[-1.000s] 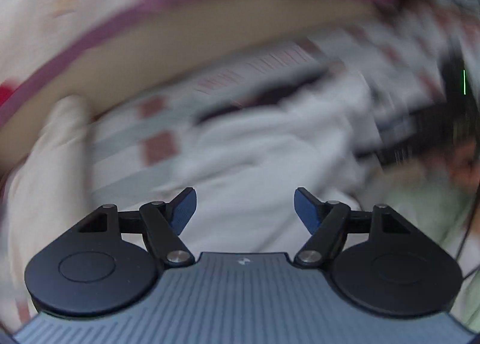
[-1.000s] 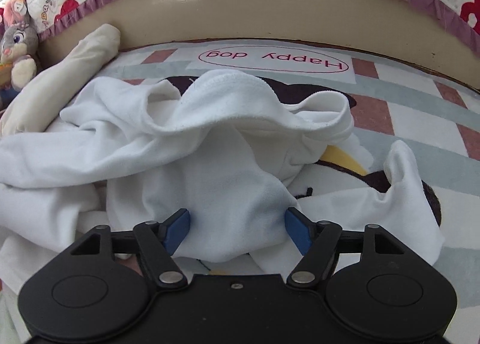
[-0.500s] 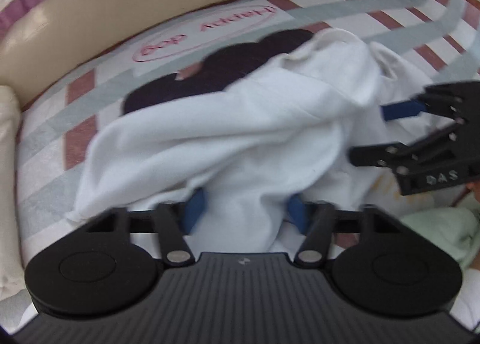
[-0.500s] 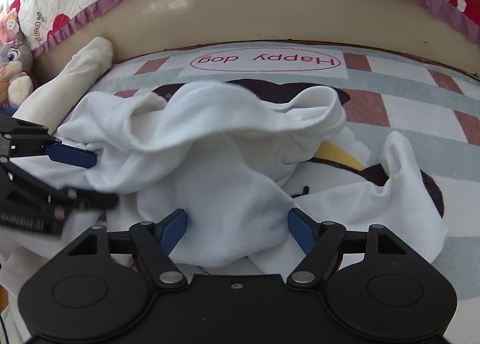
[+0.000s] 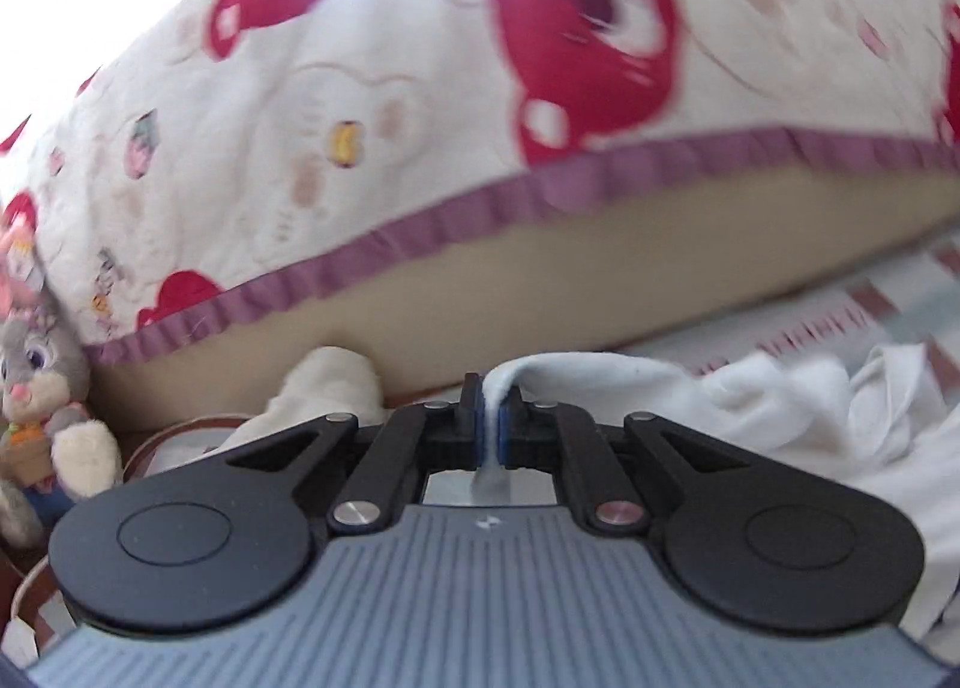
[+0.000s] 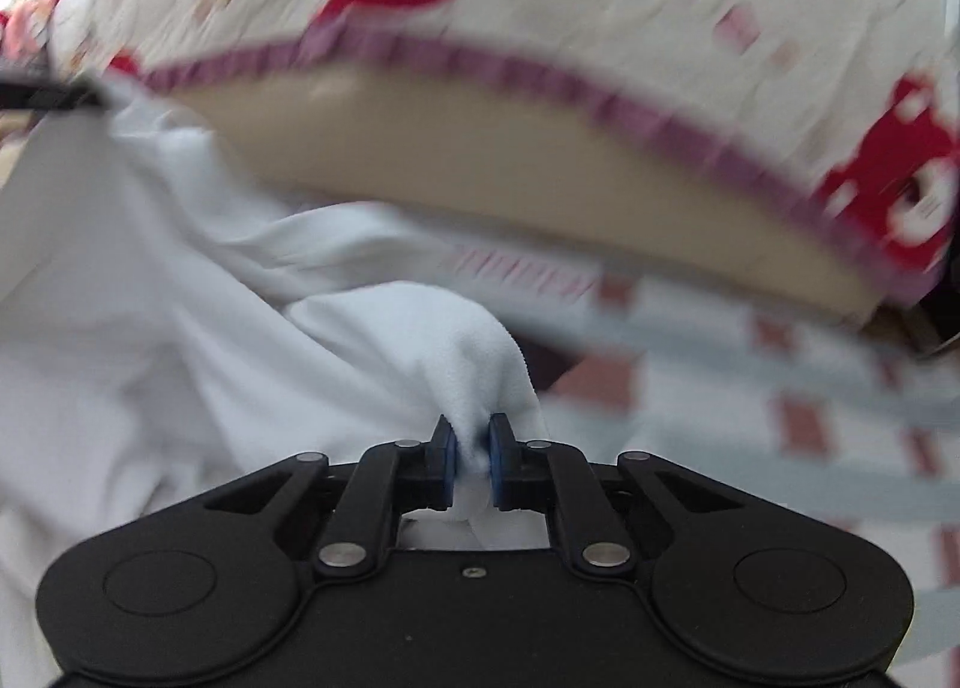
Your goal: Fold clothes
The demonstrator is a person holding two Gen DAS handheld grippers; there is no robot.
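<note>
White garment [image 5: 780,406] is pinched in both grippers; left gripper [image 5: 493,418] jaws, just closed, are clamped on a thin fabric edge, the rest trailing to the right over the patterned mat [image 5: 852,316]; right gripper [image 6: 471,451] jaws, just closed, are squeezed on a bunched fold, cloth spreading ahead and leftward; quilt [image 5: 420,106] seen behind, blurred

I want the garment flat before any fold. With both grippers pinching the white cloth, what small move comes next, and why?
Probably draw the two grippers apart. The left gripper and right gripper have just closed on bunched edges of the white garment, which sags crumpled between them above the patterned mat; tension should spread it out.
</note>
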